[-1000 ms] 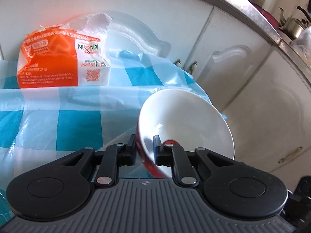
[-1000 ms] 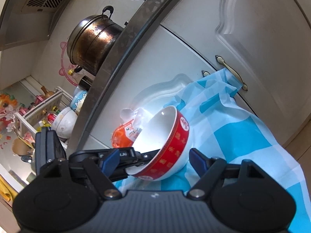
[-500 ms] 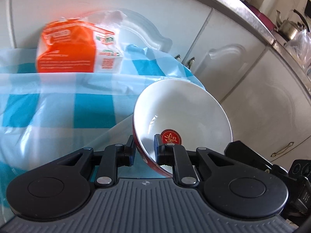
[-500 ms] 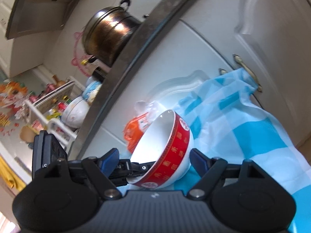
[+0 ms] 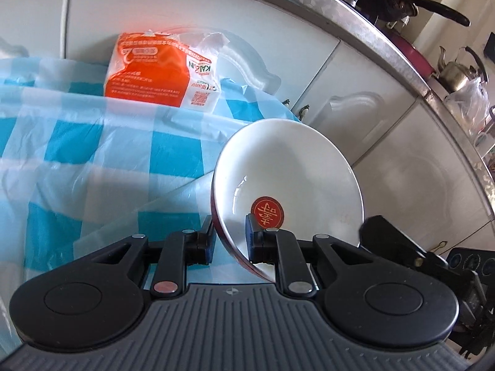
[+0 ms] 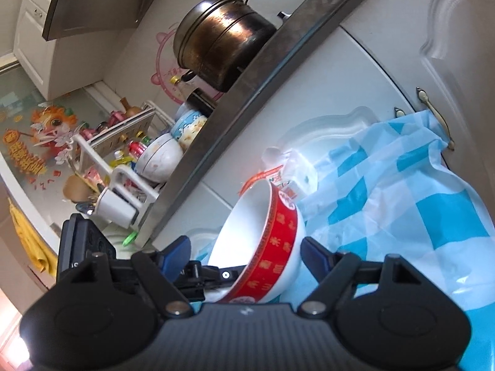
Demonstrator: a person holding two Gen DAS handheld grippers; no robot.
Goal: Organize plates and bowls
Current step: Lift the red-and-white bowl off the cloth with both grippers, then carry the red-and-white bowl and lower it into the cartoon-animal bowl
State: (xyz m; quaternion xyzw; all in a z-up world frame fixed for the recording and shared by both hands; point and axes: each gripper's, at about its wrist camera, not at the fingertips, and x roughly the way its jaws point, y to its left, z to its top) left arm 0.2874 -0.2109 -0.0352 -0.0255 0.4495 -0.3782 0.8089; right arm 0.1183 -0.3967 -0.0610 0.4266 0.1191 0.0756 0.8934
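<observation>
My left gripper (image 5: 229, 241) is shut on the near rim of a bowl (image 5: 297, 179), white inside with a round red mark, red outside. It holds the bowl tilted above a blue and white checked cloth (image 5: 92, 154). In the right wrist view the same bowl (image 6: 272, 247) shows its red band with gold characters, between the open blue-tipped fingers of my right gripper (image 6: 247, 250), which does not touch it. The left gripper's fingers (image 6: 198, 275) show at the bowl's lower left.
An orange and white packet (image 5: 161, 71) lies on the cloth against white cupboard doors (image 5: 386, 154). A steel counter edge (image 6: 247, 99) runs above, with a brown pot (image 6: 222, 46), a rack of bowls (image 6: 161, 154), a kettle (image 5: 458, 71) and a pan (image 5: 427, 3).
The left gripper has lifted the bowl and turned it, so the red mark inside now shows. The right gripper stays open around it and has risen too, with more of the counter in view.
</observation>
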